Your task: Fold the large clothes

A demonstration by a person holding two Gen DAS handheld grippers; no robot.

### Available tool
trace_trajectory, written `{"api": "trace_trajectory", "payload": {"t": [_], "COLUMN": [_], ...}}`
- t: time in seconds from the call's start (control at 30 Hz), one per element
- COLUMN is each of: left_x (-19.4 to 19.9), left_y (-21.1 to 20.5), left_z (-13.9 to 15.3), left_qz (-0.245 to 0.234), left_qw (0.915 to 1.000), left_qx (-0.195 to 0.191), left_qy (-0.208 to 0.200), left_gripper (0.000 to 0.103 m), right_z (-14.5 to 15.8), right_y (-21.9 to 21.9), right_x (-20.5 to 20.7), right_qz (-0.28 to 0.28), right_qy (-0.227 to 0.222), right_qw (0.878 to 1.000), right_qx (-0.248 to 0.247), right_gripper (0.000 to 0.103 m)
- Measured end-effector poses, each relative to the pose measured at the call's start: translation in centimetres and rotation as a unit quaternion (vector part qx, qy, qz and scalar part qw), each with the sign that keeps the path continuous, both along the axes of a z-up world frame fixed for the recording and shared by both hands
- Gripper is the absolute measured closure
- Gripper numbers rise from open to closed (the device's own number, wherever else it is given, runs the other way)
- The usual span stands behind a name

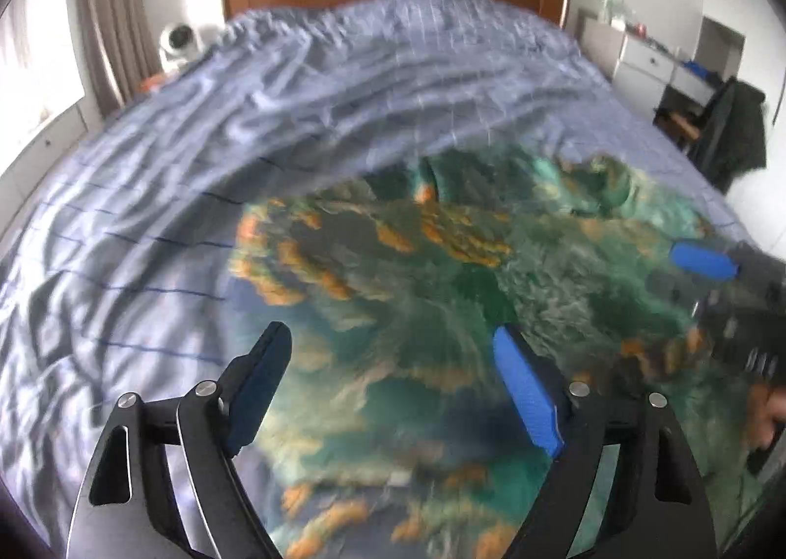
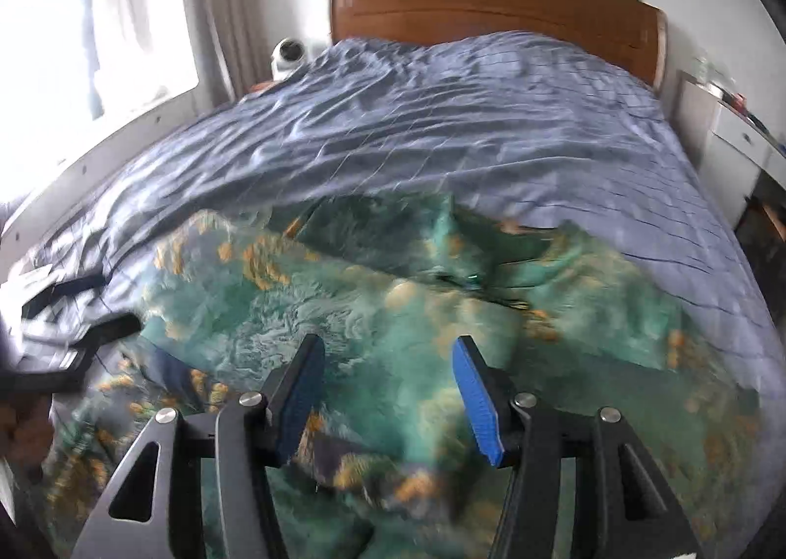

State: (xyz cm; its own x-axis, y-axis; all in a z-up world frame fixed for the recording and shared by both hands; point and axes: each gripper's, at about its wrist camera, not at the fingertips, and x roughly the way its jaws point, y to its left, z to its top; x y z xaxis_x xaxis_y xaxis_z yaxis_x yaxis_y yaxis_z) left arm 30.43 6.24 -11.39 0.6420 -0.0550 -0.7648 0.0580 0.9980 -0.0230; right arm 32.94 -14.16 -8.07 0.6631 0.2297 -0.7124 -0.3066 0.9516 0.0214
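I see the green printed garment (image 1: pixel 442 313) spread on the bed (image 1: pixel 196 141), running nine to three under my unclenched, empty left gripper (image 1: pixel 393 382) and right gripper (image 2: pixel 388 387), neither nearer.

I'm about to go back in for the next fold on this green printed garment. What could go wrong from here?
1. The green garment lies rumpled, with overlapping layers near its far edge, so a grab may catch several layers or the wrong edge.
2. The bedcover beneath is wrinkled too, so a low pinch might take it along.
3. Both the left gripper and right gripper hover with jaws open and empty, close together, so they might collide.
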Motion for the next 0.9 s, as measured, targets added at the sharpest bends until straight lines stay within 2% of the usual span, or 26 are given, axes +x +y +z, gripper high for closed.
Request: {"api": "trace_trajectory", "payload": {"t": [0.03,0.1,0.13,0.17,0.3,0.37,0.43,0.53,0.6,0.7,0.77,0.9], "left_x": [1.3,2.4,2.3,2.1,1.4,1.0,1.6,4.1,6.3,8.8,9.3,8.1], "left_y": [-0.3,-0.3,-0.3,-0.5,-1.2,-1.8,-2.3,-2.3,-1.8,-0.1,0.7,0.9], "left_z": [-1.9,-4.4,-5.0,-5.1,-4.3,-2.6,-0.6,0.5,0.0,-2.7,-4.8,-5.3], "left_qz": [0.000,0.002,0.000,-0.001,0.005,0.007,0.000,0.012,0.031,0.075,0.071,0.056], "left_qw": [0.9991,0.9966,0.9970,0.9976,0.9977,0.9983,0.9994,0.9997,0.9992,0.9963,0.9949,0.9965], "left_qx": [0.001,0.002,0.007,0.009,0.023,0.033,0.022,0.003,0.007,0.016,0.003,-0.006], "left_qy": [0.042,0.082,0.077,0.069,0.064,0.047,0.028,0.022,0.024,0.040,0.071,0.062], "left_gripper": [0.017,0.016,0.016,0.015,0.015,0.015,0.015,0.015,0.015,0.011,0.009,0.008], "right_z": [-1.1,-4.9,-6.1,-7.0,-7.3,-7.5,-7.5,-7.9,-8.0,-8.1,-8.2,-8.3], "right_y": [0.6,0.7,0.7,0.5,0.4,0.2,0.2,0.3,0.5,0.6,0.6,0.6], "right_x": [0.3,1.6,1.7,1.5,0.7,0.7,0.7,0.4,-0.1,-0.2,-0.5,-0.6], "right_qz": [0.006,0.006,0.002,0.002,-0.004,-0.004,-0.005,-0.006,-0.007,-0.007,-0.008,-0.008], "right_qy": [0.009,0.066,0.081,0.076,0.048,0.046,0.044,0.038,0.037,0.035,0.033,0.030], "right_qw": [1.000,0.998,0.996,0.997,0.999,0.999,0.999,0.999,0.999,0.999,0.999,0.999], "right_qx": [-0.003,-0.018,-0.025,-0.023,-0.019,-0.011,-0.007,-0.009,-0.010,-0.012,-0.014,-0.014], "right_gripper": [0.048,0.048,0.048,0.048,0.048,0.048,0.048,0.048,0.048,0.048,0.048,0.048]}}
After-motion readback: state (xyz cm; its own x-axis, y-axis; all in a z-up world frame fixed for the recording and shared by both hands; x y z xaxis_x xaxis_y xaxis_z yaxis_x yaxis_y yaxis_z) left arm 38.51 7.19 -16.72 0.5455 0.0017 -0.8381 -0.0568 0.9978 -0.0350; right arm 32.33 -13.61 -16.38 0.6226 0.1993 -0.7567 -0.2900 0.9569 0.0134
